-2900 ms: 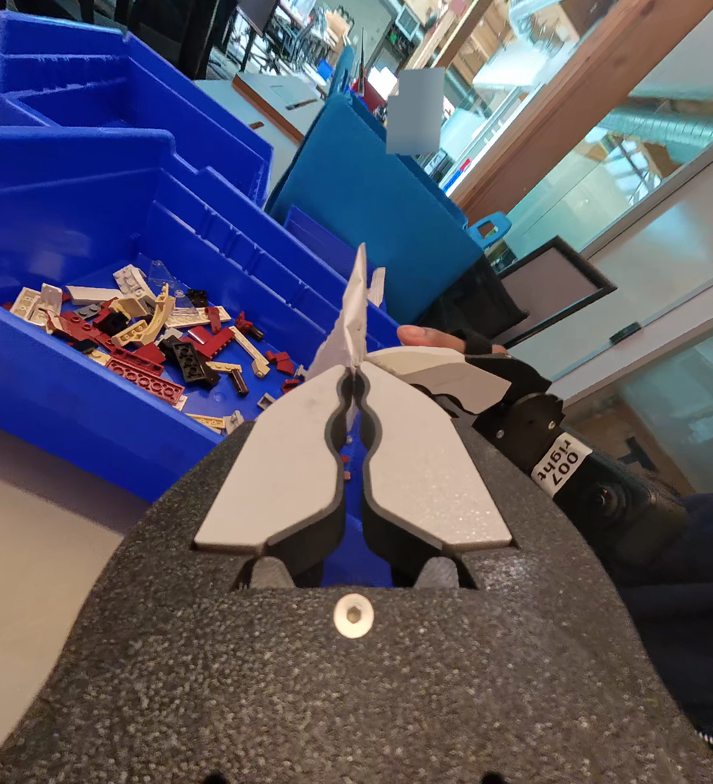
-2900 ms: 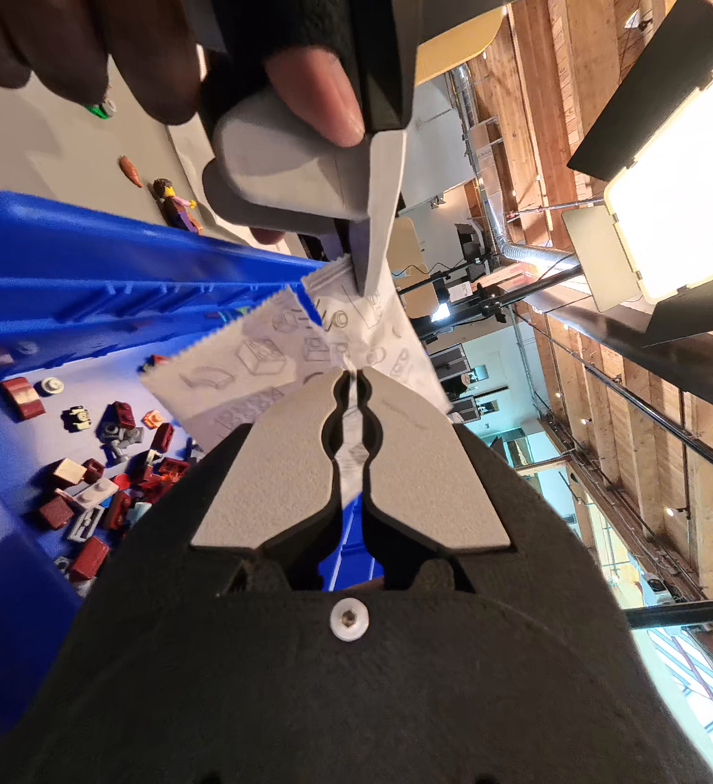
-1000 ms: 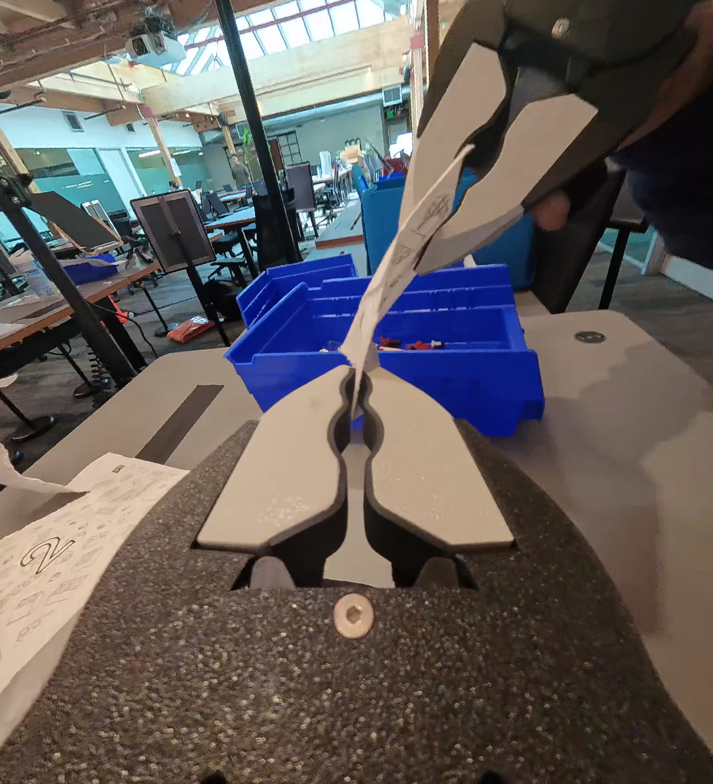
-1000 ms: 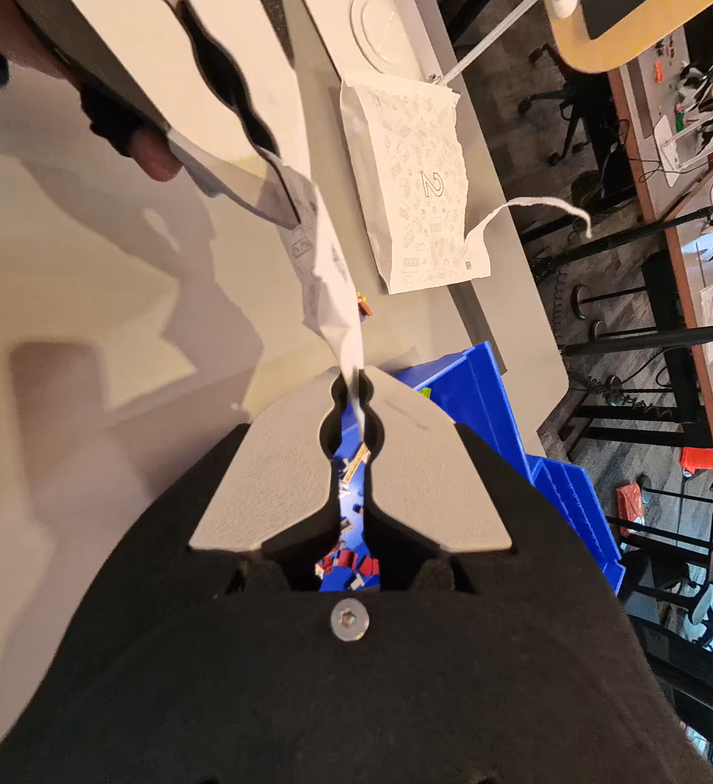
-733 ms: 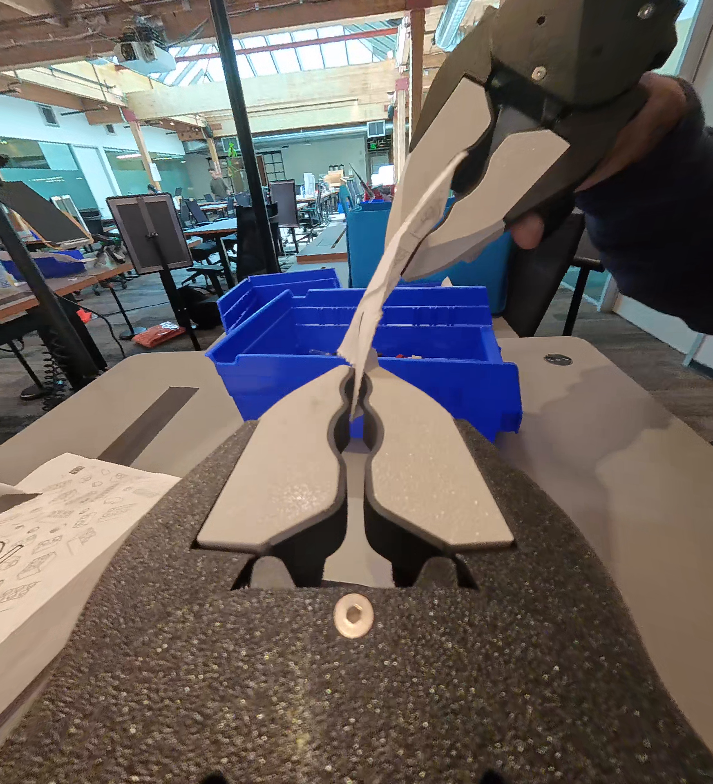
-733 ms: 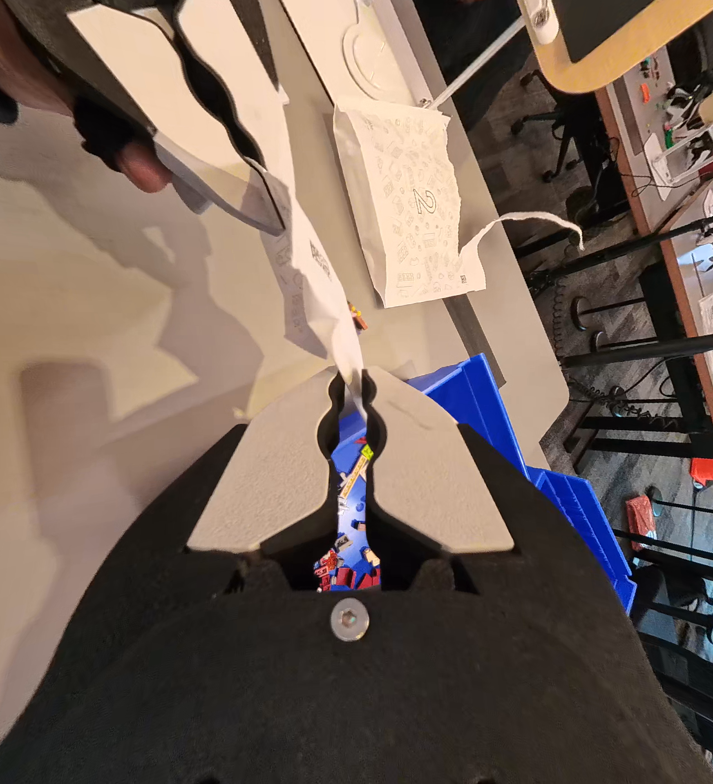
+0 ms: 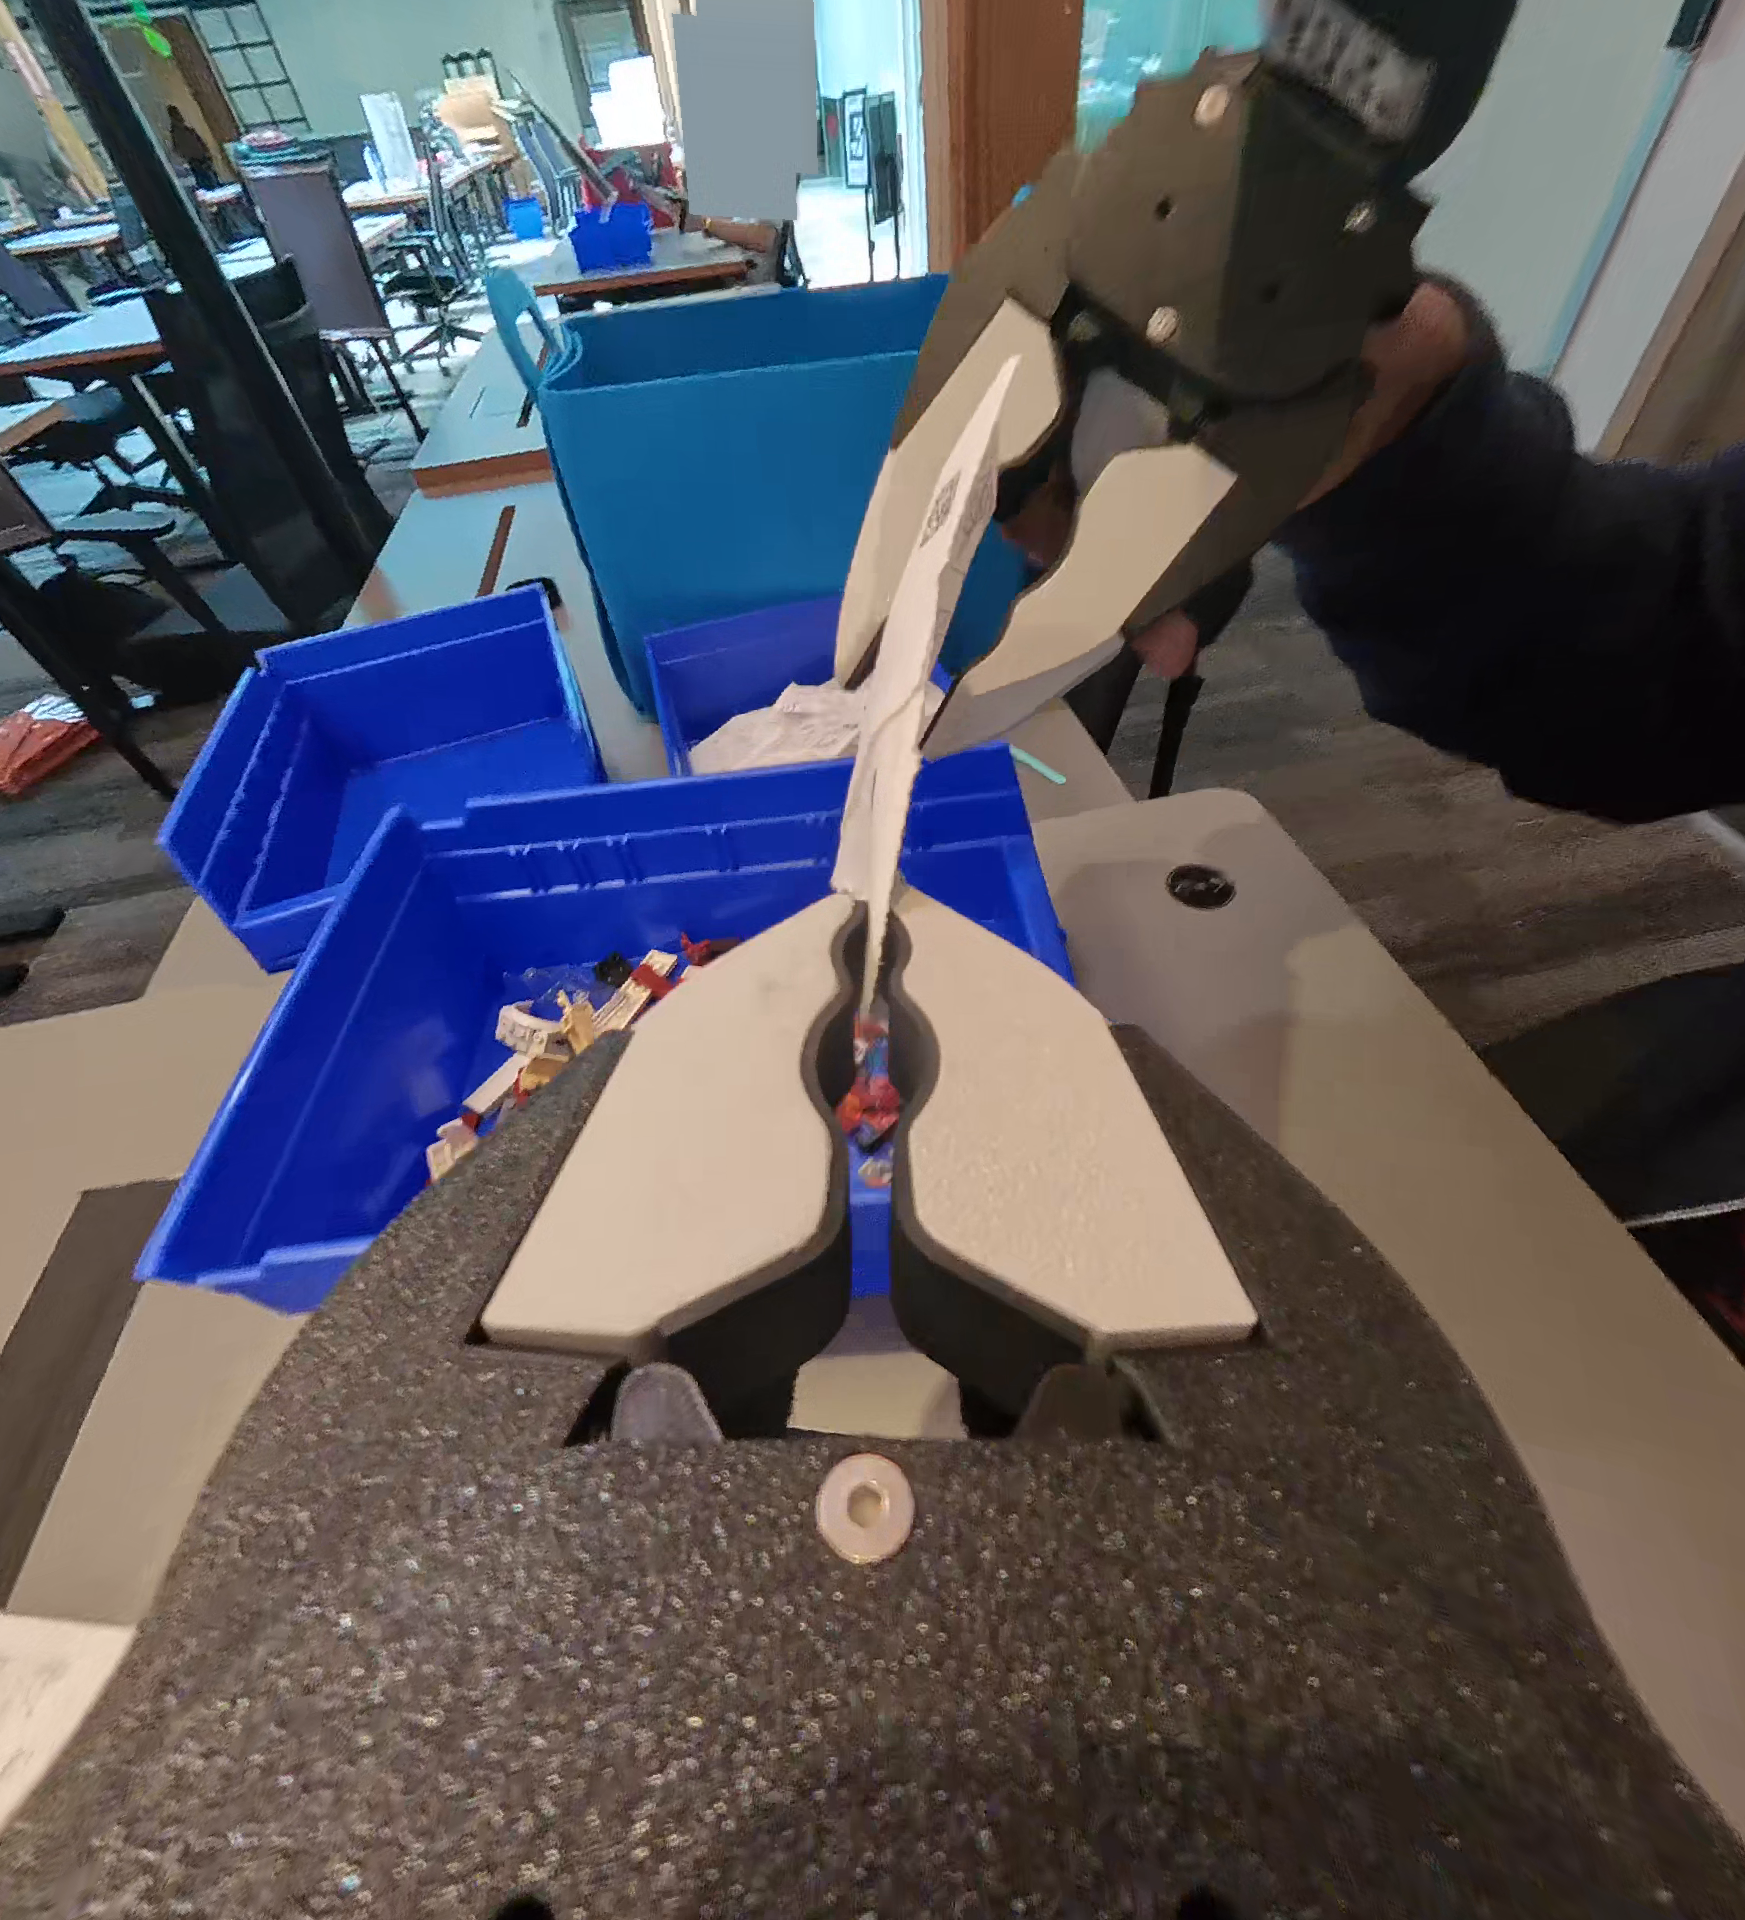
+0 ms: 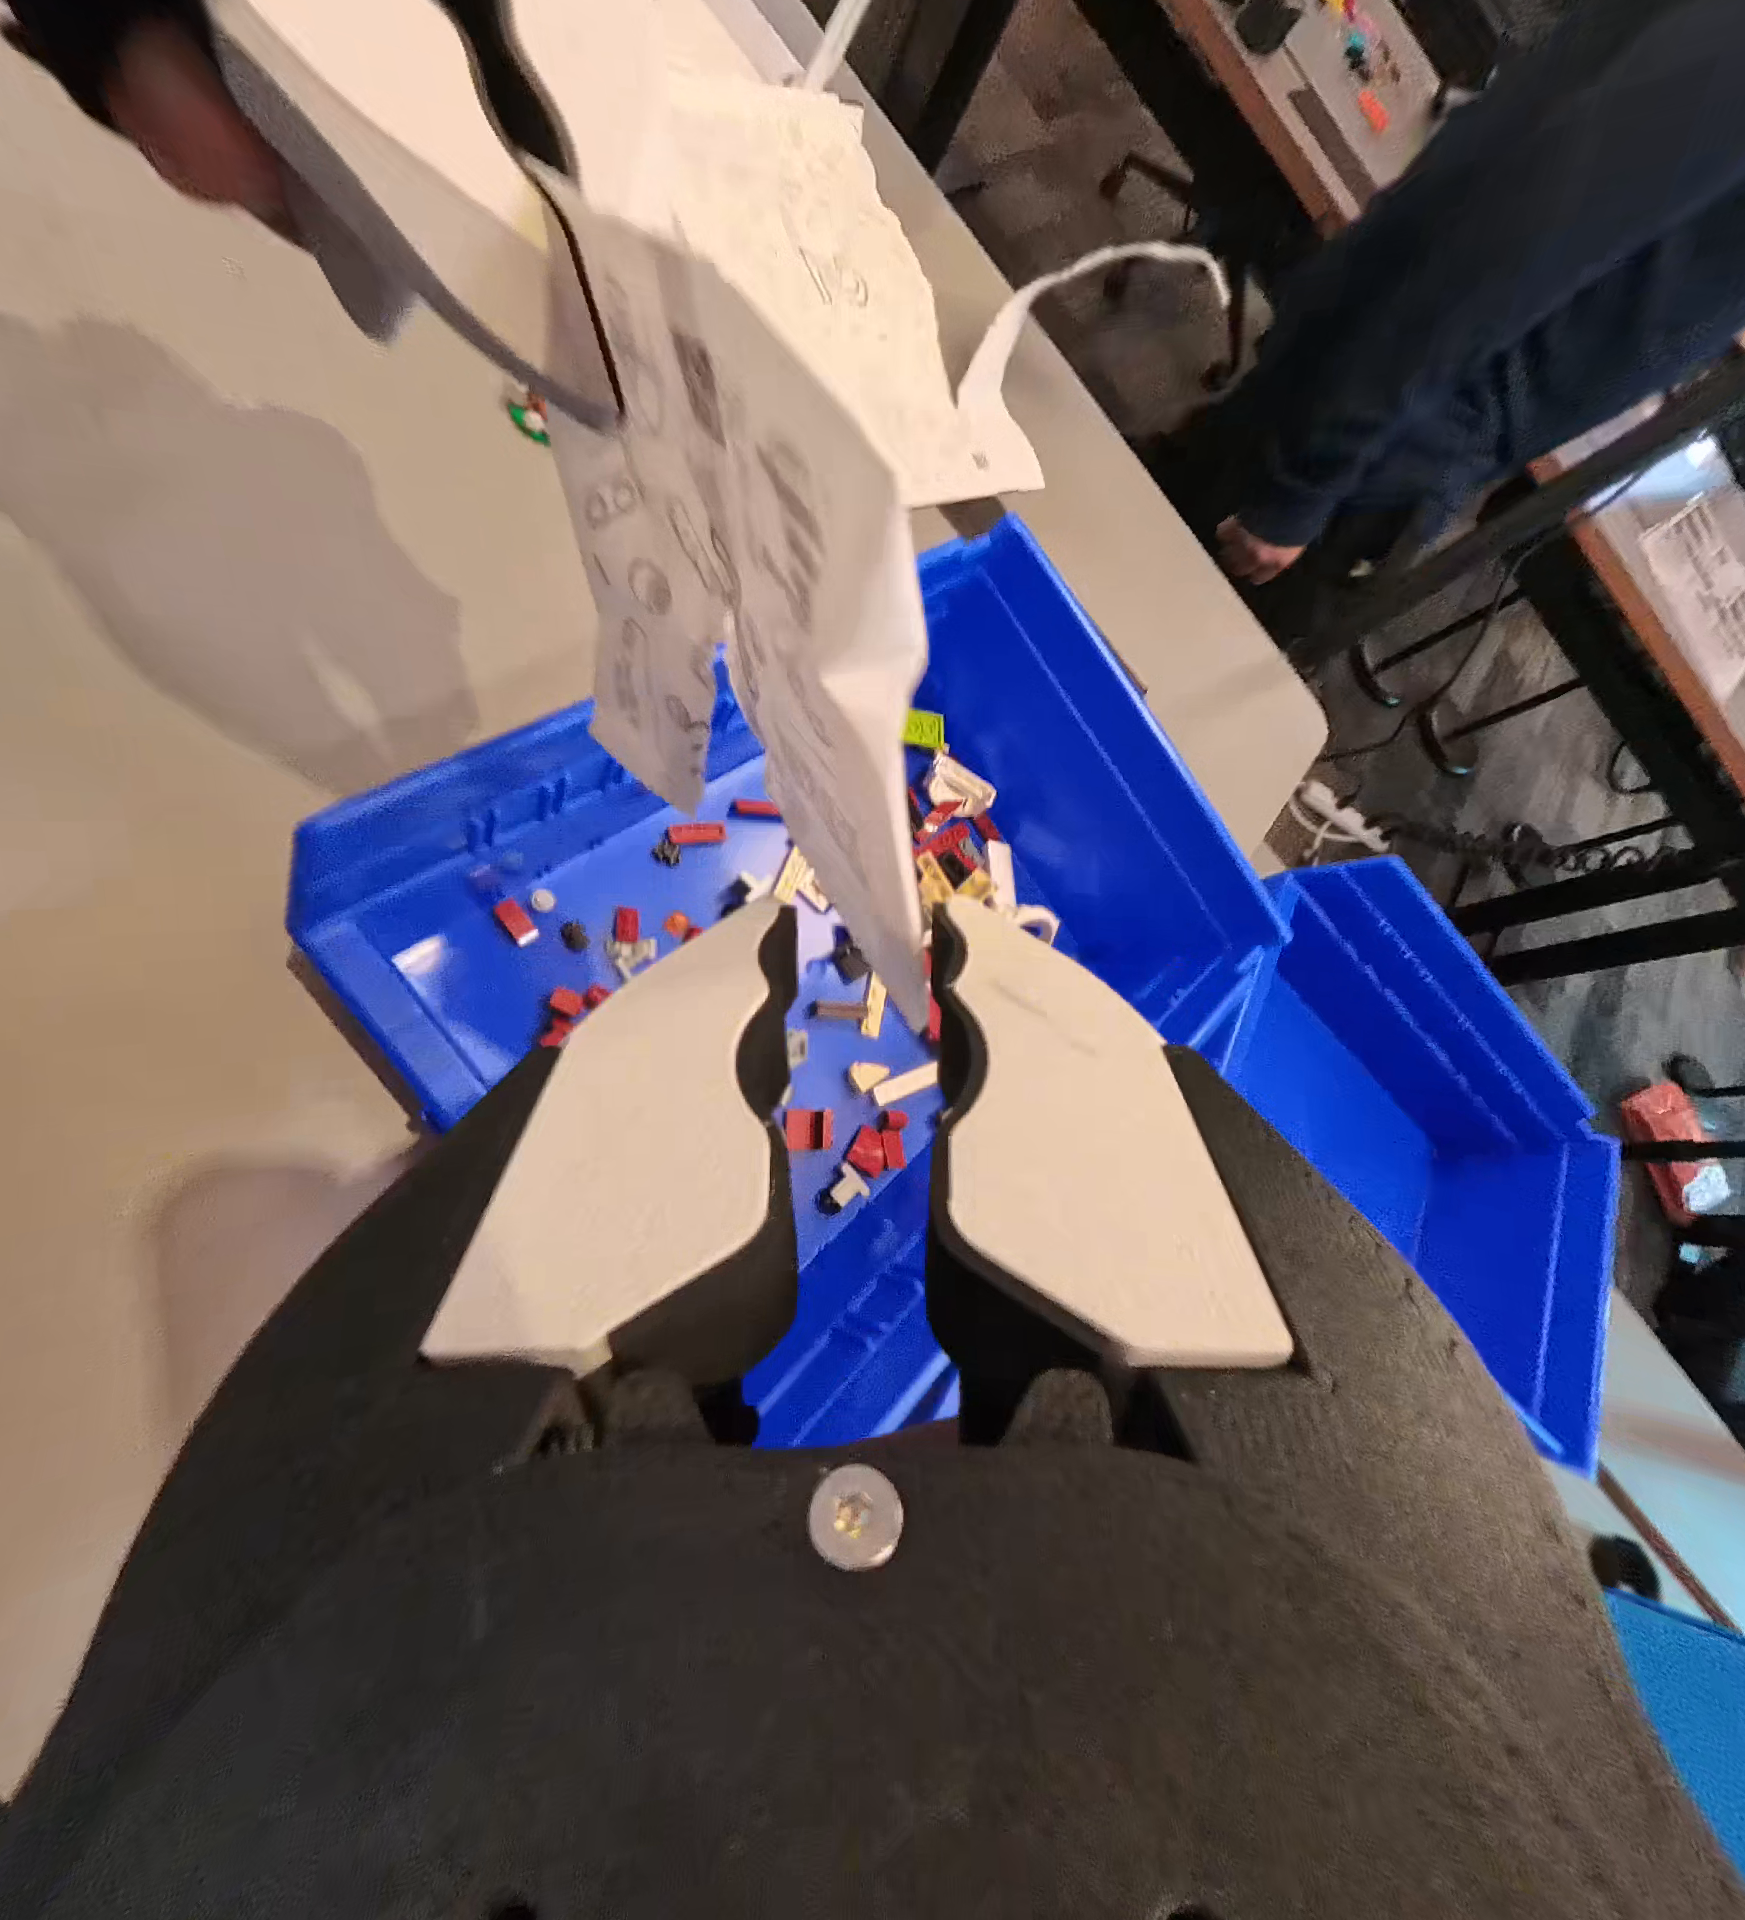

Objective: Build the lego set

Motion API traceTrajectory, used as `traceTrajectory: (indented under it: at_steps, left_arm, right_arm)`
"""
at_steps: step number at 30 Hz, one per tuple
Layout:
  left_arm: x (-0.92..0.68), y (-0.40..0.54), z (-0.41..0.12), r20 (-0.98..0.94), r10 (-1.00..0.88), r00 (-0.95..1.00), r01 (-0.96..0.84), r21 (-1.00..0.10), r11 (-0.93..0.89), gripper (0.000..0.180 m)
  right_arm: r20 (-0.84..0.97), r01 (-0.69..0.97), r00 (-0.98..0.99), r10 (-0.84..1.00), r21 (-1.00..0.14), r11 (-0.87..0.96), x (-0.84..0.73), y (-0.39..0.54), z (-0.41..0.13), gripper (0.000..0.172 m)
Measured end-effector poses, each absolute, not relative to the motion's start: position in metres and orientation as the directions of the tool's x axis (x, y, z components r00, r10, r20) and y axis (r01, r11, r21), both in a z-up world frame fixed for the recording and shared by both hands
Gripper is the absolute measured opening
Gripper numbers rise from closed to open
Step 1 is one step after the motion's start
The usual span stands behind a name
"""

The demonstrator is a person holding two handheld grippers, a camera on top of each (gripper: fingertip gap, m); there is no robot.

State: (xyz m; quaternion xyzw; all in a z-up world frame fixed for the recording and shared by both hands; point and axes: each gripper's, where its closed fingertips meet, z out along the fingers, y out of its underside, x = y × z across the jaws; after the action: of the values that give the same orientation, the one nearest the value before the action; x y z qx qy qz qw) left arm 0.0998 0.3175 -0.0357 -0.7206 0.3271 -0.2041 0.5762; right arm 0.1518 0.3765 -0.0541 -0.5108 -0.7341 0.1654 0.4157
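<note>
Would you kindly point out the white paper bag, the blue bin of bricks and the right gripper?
white paper bag [image 7: 883, 769], left wrist view, mid strip.
blue bin [image 7: 328, 1091], left wrist view, left wall.
right gripper [image 8: 857, 935], right wrist view, between fingertips.

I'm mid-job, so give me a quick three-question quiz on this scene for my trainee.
1. True or false: the left claw is shut on the white paper bag.
2. Where do the small bricks lie? A: in the blue bin under the claws. B: on the bare table. C: in a red tray.
3. Fill in: the right claw stands ____ (open or shut).
Key: 1 true; 2 A; 3 open.
</note>
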Motion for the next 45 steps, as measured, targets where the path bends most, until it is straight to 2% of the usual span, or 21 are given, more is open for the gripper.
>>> traceTrajectory:
  at_steps: [6,10,19,30,35,40,45]
  left_arm:
    - [0.116,0.33,-0.038,0.071,-0.745,0.663,-0.027,-0.993,-0.119,0.0]
    - [0.123,0.337,-0.054,0.194,-0.767,0.612,0.075,-0.979,-0.188,0.0]
    - [0.133,0.341,-0.087,0.328,-0.783,0.529,0.133,-0.943,-0.305,0.0]
    - [0.126,0.344,-0.087,0.34,-0.768,0.542,0.233,-0.94,-0.251,0.0]
    - [0.109,0.345,-0.061,0.344,-0.72,0.603,0.403,-0.91,-0.097,0.0]
    - [0.103,0.32,-0.039,0.125,-0.713,0.69,0.346,-0.922,0.173,0.0]
    - [0.081,0.276,-0.01,-0.014,-0.685,0.728,0.33,-0.869,0.369,0.0]
  right_arm:
    - [0.329,0.525,-0.133,0.935,-0.777,0.348,0.167,0.391,-0.06,0.01]
    - [0.355,0.504,-0.147,0.923,-0.776,0.379,0.173,0.401,-0.066,0.0]
    - [0.344,0.465,-0.159,0.925,-0.801,0.377,0.173,0.41,-0.072,0.0]
    - [0.287,0.444,-0.14,0.948,-0.837,0.319,0.173,0.411,-0.082,0.009]
    - [0.228,0.385,-0.097,0.969,-0.889,0.247,0.165,0.4,-0.077,0.015]
    - [0.222,0.342,-0.086,0.971,-0.909,0.238,0.148,0.376,-0.08,0.019]
    - [0.289,0.323,-0.109,0.951,-0.895,0.309,0.133,0.337,-0.082,0.019]
